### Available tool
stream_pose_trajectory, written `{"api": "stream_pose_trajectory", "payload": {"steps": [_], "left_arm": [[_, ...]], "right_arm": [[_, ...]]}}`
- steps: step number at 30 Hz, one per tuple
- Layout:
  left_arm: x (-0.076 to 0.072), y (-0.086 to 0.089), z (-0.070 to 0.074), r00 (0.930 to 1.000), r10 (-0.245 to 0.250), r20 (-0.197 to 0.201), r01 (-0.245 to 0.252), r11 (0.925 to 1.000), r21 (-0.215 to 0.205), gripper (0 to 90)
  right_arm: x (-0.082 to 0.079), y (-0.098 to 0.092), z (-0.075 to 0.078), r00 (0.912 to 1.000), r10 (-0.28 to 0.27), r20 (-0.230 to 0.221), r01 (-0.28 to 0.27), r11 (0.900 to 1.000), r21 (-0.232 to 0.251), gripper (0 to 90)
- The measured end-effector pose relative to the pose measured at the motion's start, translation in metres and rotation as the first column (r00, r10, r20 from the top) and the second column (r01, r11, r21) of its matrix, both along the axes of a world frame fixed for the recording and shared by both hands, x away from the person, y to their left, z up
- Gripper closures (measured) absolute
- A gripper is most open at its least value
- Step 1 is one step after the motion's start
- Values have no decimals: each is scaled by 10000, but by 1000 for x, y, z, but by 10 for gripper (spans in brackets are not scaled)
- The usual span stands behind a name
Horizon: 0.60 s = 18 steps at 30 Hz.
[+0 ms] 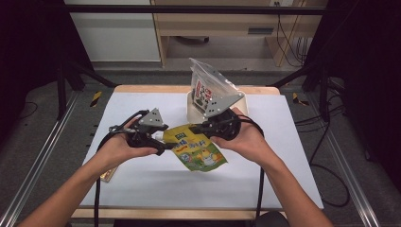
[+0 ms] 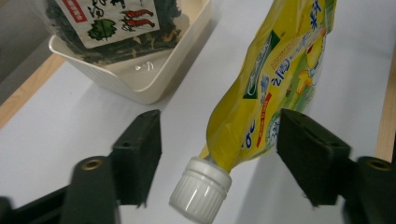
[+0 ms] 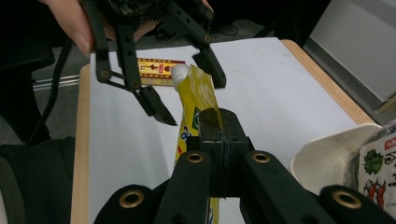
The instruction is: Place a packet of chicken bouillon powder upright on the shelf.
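Yellow spout pouch [image 1: 198,150] sits at frame centre in the high view, lifted off the white table [image 1: 142,189] and held between the two hands. Right gripper [image 3: 219,128] has its jaws clamped flat on the pouch's edge, seen bottom centre of the right gripper view. Left gripper [image 2: 219,154] straddles the neck end: its jaws stand apart on either side of the white screw cap [image 2: 201,189], lower middle of the left gripper view; pads not pressing on anything, though the gap is narrow enough to suggest a closing approach. Cream tub [image 1: 194,109] with a clear snack bag [image 1: 205,85] stands behind, upper centre of the high view. A red-and-yellow flat packet [image 3: 156,69] lies near the table's edge, upper left of the right gripper view. Judged step: handover or cap grip, pouch steadied by the right. Next move calls for centring the left jaws on the cap or neck before closing, keeping the right clamp firm so the pouch does not swing.
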State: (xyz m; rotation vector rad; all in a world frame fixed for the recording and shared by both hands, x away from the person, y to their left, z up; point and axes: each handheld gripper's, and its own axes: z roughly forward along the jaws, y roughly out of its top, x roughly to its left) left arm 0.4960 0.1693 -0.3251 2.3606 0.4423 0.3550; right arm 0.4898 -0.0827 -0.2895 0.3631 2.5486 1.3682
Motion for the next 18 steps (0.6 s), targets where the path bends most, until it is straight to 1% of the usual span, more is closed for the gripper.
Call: {"api": "stream_pose_trajectory", "payload": {"steps": [1,2,3,4,7,8,9,11,12,13,15,18], "left_arm": [[1,0,-1,10000,-37,-59,38,10000,58,352],[2,1,-1,9997,-155,-197,157,9998,81,399],[2,1,-1,9995,-193,-231,195,9998,92,450],[3,2,-1,9993,-229,-301,231,9997,41,475],[3,4,0,9973,-479,-558,492,9985,224,626],[3,4,1,9968,-519,-613,532,9984,185,676],[3,5,2,9973,-447,-589,459,9988,193,691],[3,6,5,9980,-320,-542,333,9992,238,695],[3,6,7,9980,-317,-541,331,9992,237,695],[3,7,8,9980,-344,-524,358,9990,273,696],[2,7,11,9979,-411,-505,429,9985,349,696],[0,5,16,9979,-488,-423,514,9967,621,698]], "right_arm": [[-1,1,1,10000,39,-6,-39,10000,17,900],[-1,1,1,9999,96,40,-96,9999,50,900],[-1,2,2,9999,147,38,-147,9999,72,900],[-1,2,2,9999,146,17,-146,9998,97,900],[-1,3,2,9999,141,79,-141,9999,59,900],[-2,3,2,9999,107,94,-107,9999,65,900],[-2,3,2,9999,109,102,-110,9999,124,900],[-3,2,1,9997,135,217,-139,9998,155,900],[-3,2,0,9997,107,203,-111,9997,227,900],[-4,2,0,9995,97,310,-104,9997,217,900],[-5,1,0,9992,30,386,-36,9999,148,900],[-6,1,-1,9990,-32,435,30,10000,31,900]]}}
